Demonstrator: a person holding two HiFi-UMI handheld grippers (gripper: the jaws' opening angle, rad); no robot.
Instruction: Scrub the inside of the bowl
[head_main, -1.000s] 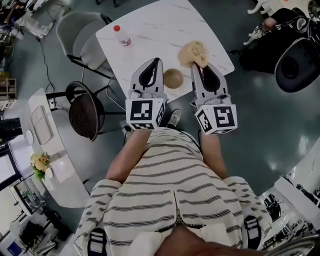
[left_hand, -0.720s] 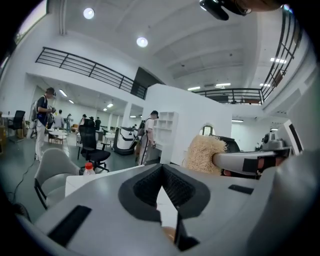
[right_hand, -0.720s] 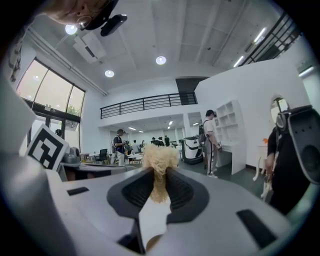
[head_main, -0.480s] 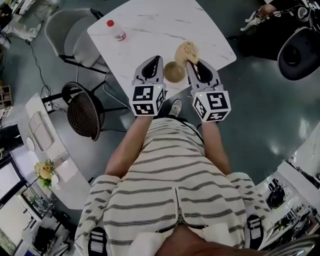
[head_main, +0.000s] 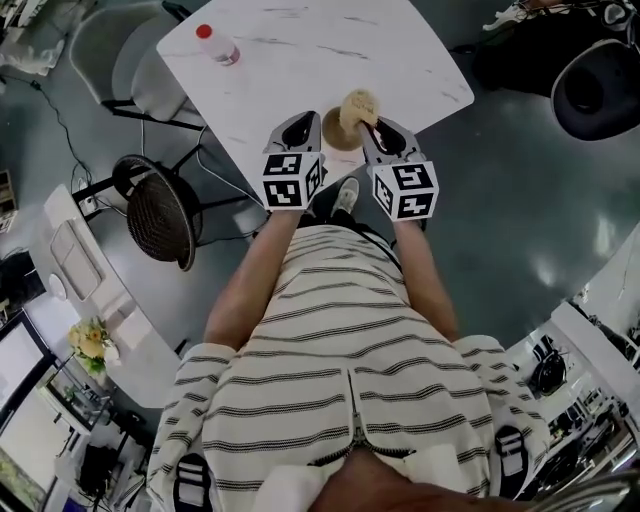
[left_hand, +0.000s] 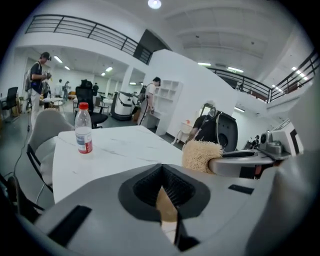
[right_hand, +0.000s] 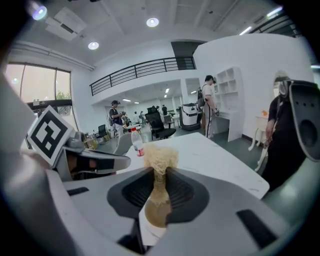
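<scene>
Bottle (head_main: 217, 45) with a red cap stands far beyond the left jaws, near the white tabletop's (head_main: 300, 50) far left corner. The left gripper's (head_main: 305, 121) jaws are pinched together on the rim of the tan bowl (head_main: 334, 135). The bowl sits at the near edge between both jaws, its inside mostly hidden. The right gripper's (head_main: 372, 125) jaws clamp a straw-coloured scrubber (head_main: 358, 104), its tuft sticking past the tips above the bowl. Bare tabletop stretches beyond the jaws, and its right edge lies just beside the right jaws.
</scene>
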